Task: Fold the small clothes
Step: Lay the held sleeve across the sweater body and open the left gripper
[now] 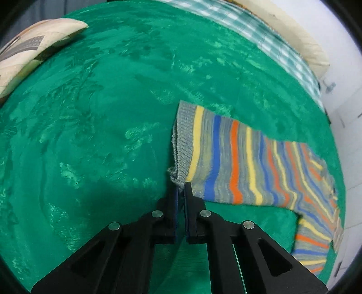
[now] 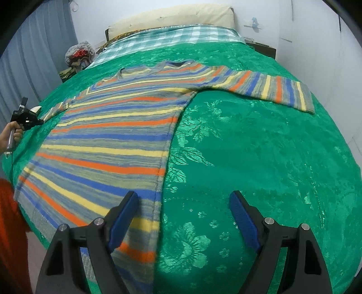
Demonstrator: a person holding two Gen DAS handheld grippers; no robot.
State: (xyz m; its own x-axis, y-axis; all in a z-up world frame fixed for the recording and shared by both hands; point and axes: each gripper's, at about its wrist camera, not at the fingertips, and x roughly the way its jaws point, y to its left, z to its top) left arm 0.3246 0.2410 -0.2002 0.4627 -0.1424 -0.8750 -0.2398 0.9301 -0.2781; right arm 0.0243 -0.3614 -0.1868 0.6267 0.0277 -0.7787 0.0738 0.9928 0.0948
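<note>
A striped sweater (image 2: 108, 140) in grey, yellow, blue and orange lies flat on a green bedspread (image 2: 260, 158). Its right sleeve (image 2: 267, 89) stretches out to the right. In the left wrist view my left gripper (image 1: 181, 187) is shut on the grey ribbed cuff (image 1: 182, 144) of the left sleeve (image 1: 248, 162) and holds it just above the bedspread (image 1: 90, 135). The left gripper also shows at the far left of the right wrist view (image 2: 34, 119). My right gripper (image 2: 183, 201) is open and empty over the sweater's lower right hem.
A cream pillow (image 2: 172, 15) and a green checked sheet (image 2: 167, 36) lie at the head of the bed. A patterned cushion (image 1: 31, 49) sits at the bed's edge. A knitted hat (image 2: 79, 53) and curtains (image 2: 34, 67) are at the left, a white wall to the right.
</note>
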